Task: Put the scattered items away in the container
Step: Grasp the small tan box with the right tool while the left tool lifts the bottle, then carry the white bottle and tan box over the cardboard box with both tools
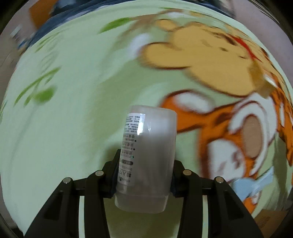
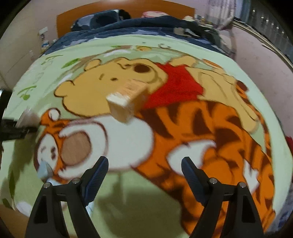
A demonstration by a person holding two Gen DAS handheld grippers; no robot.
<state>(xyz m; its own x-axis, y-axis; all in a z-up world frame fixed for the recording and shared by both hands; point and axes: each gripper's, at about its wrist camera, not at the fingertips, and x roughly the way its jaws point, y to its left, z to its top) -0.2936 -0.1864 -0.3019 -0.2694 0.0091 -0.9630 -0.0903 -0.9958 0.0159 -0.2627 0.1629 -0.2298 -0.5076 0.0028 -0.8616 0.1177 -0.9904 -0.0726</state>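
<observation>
My left gripper (image 1: 144, 175) is shut on a frosted translucent bottle (image 1: 148, 146) with a printed white label, held above the green cartoon blanket (image 1: 73, 109). My right gripper (image 2: 144, 164) is open and empty above the blanket (image 2: 128, 210). A small tan cardboard box (image 2: 126, 98) lies on the blanket ahead of the right gripper, blurred. A pale blue item (image 2: 44, 170) lies at the left beside the right gripper's left finger; it also shows in the left wrist view (image 1: 252, 184). The left gripper and bottle show faintly at the right wrist view's left edge (image 2: 23, 119). No container is in view.
The blanket covers a bed with a dark blue duvet (image 2: 128, 27) and an orange headboard (image 2: 73, 16) at the far end. Clutter sits on a ledge at the far left (image 2: 44, 40). The floor (image 2: 256, 55) lies to the right of the bed.
</observation>
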